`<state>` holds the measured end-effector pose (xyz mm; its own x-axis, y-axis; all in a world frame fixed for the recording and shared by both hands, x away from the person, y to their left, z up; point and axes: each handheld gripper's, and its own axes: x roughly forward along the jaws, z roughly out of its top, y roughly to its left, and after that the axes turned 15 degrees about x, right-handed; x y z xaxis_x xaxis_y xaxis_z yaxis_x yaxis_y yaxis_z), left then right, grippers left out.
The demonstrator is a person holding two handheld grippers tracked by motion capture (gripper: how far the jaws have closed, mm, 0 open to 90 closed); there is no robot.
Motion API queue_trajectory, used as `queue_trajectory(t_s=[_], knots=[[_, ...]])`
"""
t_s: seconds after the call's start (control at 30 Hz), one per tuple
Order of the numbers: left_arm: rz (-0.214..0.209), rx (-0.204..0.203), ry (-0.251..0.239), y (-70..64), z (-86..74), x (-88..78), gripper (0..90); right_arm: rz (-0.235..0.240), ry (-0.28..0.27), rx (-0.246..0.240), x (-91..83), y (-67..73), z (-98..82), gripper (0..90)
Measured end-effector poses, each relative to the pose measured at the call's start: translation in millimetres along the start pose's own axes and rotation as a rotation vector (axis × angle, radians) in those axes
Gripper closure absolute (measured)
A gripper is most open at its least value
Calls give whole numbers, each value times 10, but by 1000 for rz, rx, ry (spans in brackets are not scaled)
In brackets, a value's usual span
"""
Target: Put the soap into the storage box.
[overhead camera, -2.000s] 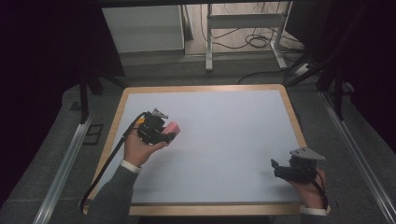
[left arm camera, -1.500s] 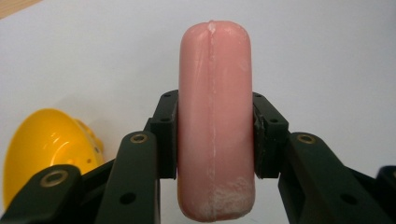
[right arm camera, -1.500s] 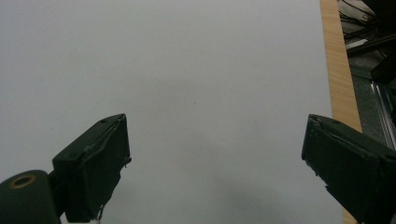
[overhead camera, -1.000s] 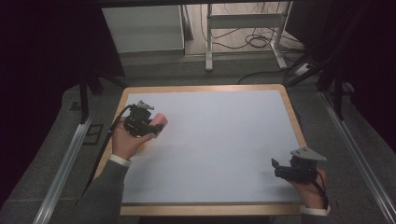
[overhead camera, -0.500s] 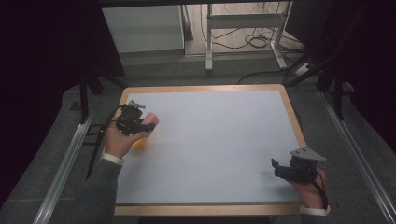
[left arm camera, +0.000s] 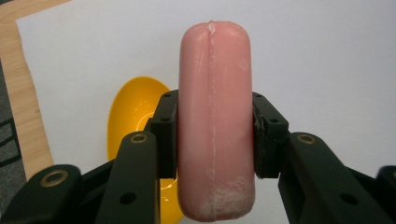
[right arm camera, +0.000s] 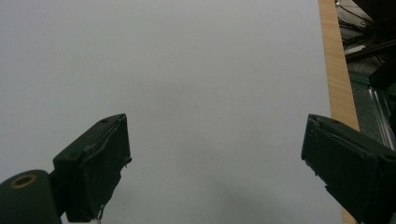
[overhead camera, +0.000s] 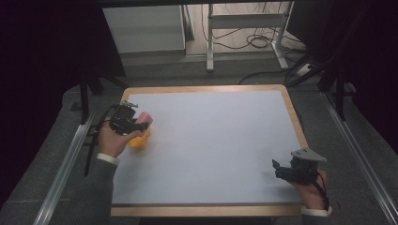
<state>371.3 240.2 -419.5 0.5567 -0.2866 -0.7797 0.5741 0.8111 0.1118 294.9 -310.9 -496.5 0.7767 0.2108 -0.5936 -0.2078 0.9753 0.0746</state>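
Two tools: left tool (overhead camera: 141,125) clamps a pink sausage (left arm camera: 215,121) mid-length above the yellow bowl (left arm camera: 135,121) near the table's (overhead camera: 216,140) left edge; looks light, soft, slippery. Right tool (right arm camera: 215,172) wide open, empty.

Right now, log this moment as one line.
left tongs: shut on pink sausage | above yellow bowl | right tongs: open, holding nothing

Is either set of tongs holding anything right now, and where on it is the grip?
The left tongs clamp a pink sausage across its middle, both ends free, above a yellow bowl. The right tongs stand open with nothing between them.
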Motion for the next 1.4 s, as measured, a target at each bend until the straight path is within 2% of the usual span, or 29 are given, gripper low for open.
queue_trajectory(t_s=[0.77, 1.4], knots=[[15, -34, 45, 127, -125, 139, 602, -2, 5, -3, 14, 0, -7, 78], [13, -82, 115, 243, -325, 396, 602, -7, 10, -6, 29, 3, -16, 78]])
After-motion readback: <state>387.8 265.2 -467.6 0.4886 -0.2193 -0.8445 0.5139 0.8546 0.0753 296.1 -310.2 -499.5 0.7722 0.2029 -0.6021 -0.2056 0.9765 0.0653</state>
